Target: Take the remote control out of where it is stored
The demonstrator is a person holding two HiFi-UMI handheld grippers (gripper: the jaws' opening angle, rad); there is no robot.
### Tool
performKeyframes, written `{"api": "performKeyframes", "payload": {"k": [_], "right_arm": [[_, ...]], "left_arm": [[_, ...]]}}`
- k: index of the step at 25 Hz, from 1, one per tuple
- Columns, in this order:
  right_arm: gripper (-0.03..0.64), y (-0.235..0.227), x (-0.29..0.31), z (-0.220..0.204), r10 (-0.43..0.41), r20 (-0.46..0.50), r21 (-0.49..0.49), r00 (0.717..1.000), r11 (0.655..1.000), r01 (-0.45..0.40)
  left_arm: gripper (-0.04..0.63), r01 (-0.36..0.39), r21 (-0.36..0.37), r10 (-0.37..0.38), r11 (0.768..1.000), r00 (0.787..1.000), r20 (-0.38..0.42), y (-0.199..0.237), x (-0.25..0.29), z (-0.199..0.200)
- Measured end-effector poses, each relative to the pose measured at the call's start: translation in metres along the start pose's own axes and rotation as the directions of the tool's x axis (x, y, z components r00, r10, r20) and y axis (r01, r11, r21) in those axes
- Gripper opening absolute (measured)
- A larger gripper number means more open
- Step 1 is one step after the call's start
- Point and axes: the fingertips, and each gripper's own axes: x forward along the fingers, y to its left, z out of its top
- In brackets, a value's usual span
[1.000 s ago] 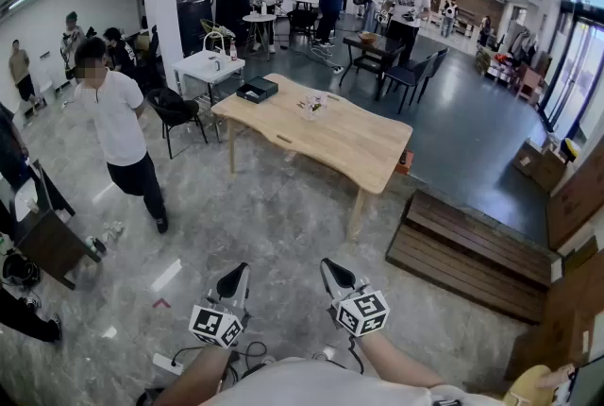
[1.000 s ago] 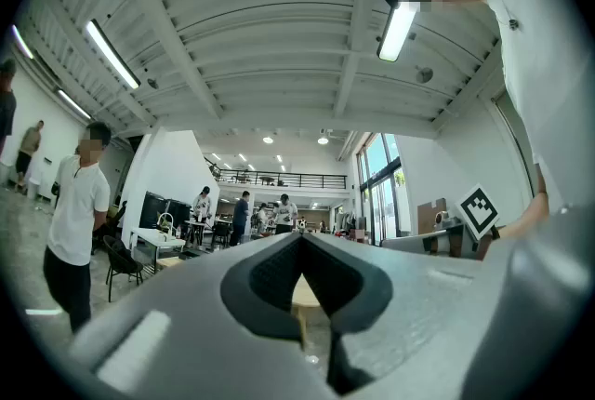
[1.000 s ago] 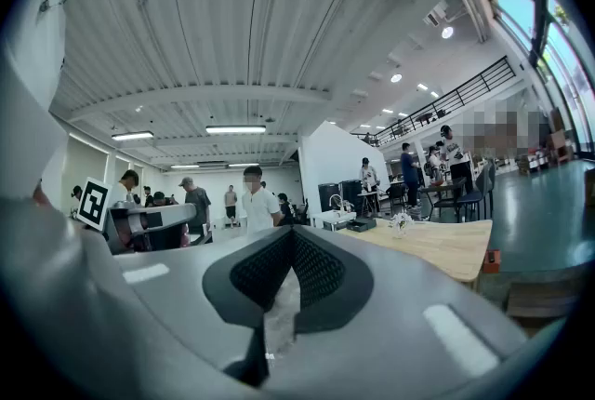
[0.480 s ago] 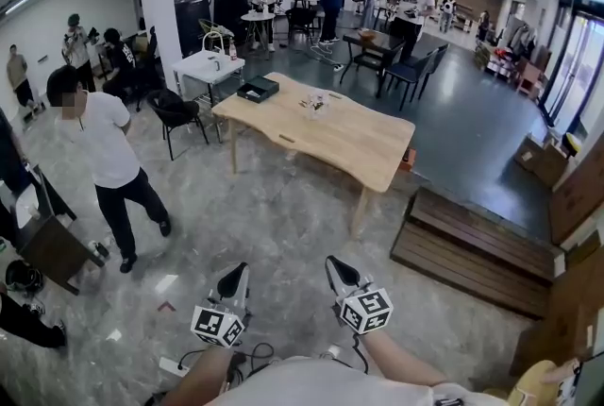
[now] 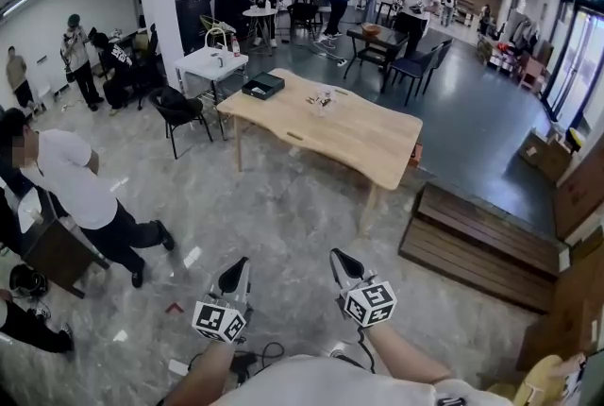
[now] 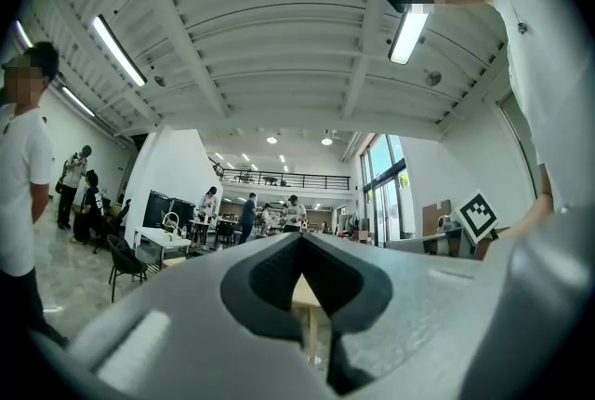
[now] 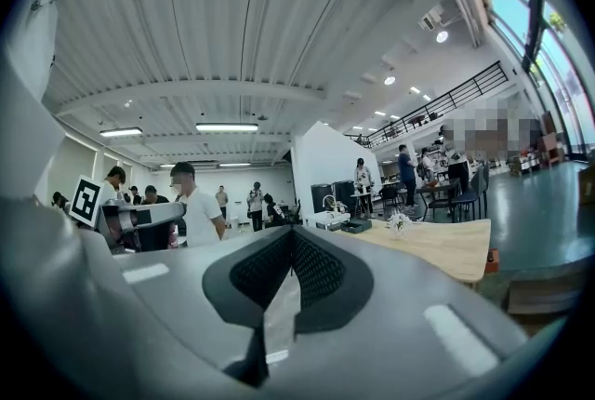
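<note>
Holding left gripper [image 5: 233, 279] and right gripper [image 5: 342, 265] over the floor, well apart from the table [image 5: 363, 149], fingers [image 6: 265, 277] closed on nothing. No remote visible; perhaps inside the box [image 5: 262, 87] at the table's far left corner. Nothing done yet.

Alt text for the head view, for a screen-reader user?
The left gripper and right gripper, both shut and empty, are held low over a grey floor. Ahead stands a wooden table with a black box on it; people stand around the large hall.
</note>
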Motion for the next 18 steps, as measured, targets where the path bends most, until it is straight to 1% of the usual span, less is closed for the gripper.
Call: {"api": "performKeyframes", "payload": {"k": [5, 10, 14, 18], "right_arm": [[0.028, 0.008, 0.014, -0.001, -0.016, 0.003, 0.004, 1.000, 1.000, 0.016], [0.028, 0.014, 0.032, -0.009, -0.022, -0.016, 0.006, 1.000, 1.000, 0.022], [0.028, 0.012, 0.050, -0.016, -0.024, -0.029, 0.012, 0.999, 1.000, 0.024], [0.028, -0.002, 0.074, -0.022, -0.019, -0.035, 0.022, 0.999, 1.000, 0.020]], "left_arm": [[0.000, 0.009, -0.014, -0.009, 1.000, 1.000, -0.006, 0.020, -0.005, -0.007], [0.000, 0.013, -0.014, -0.013, 1.000, 1.000, -0.012, 0.041, -0.001, -0.008], [0.000, -0.012, -0.015, 0.011, 1.000, 1.000, -0.019, 0.063, 0.003, -0.013], [0.000, -0.026, -0.014, 0.026, 1.000, 0.999, -0.029, 0.081, 0.018, -0.024]]}}
